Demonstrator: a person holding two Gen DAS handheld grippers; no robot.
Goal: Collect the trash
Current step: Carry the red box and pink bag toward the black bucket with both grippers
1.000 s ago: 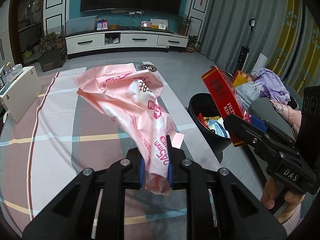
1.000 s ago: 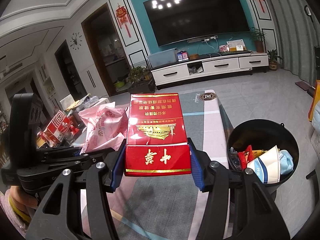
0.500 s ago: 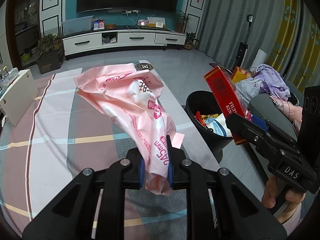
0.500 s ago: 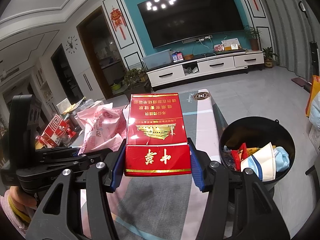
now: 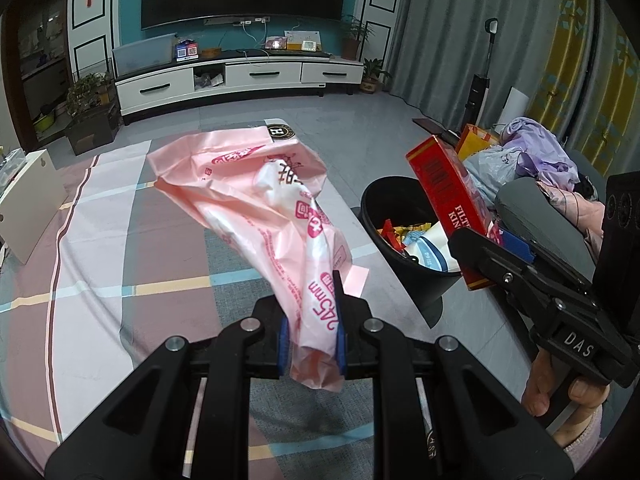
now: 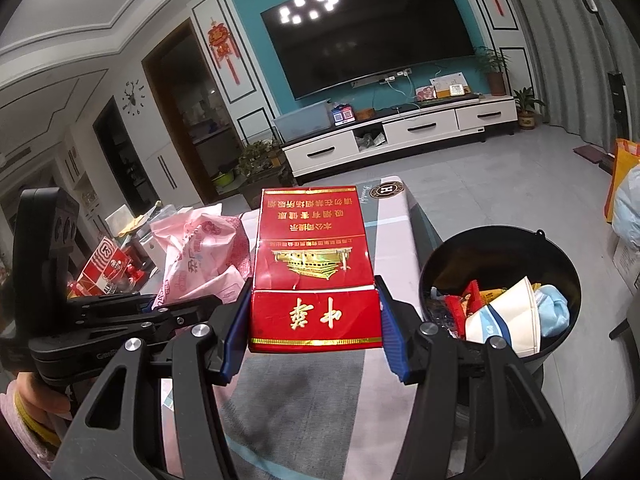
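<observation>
My left gripper [image 5: 312, 338] is shut on a crumpled pink plastic bag [image 5: 256, 196] with red print, held up above the striped tablecloth [image 5: 100, 248]. The same pink bag [image 6: 200, 252] shows at the left of the right wrist view. My right gripper [image 6: 314, 330] is shut on a red carton [image 6: 312, 264] with gold lettering, its blue pads pressing both sides. In the left wrist view that red carton [image 5: 448, 196] sticks up over the near rim of the black trash bin [image 5: 384, 200]. The bin [image 6: 560, 256] stands on the floor right of the table and holds wrappers and a paper cup.
A white TV stand [image 5: 240, 76] and a large television [image 6: 376, 36] line the far wall. Clothes and bags [image 5: 532, 156] pile up at the right behind the bin. Small red packets [image 6: 104, 268] lie at the table's left edge. A white box [image 5: 28, 200] stands on the floor at left.
The left gripper with the pink bag has drifted slightly towards the bin side. The right gripper keeps the red carton in nearly the same place.
</observation>
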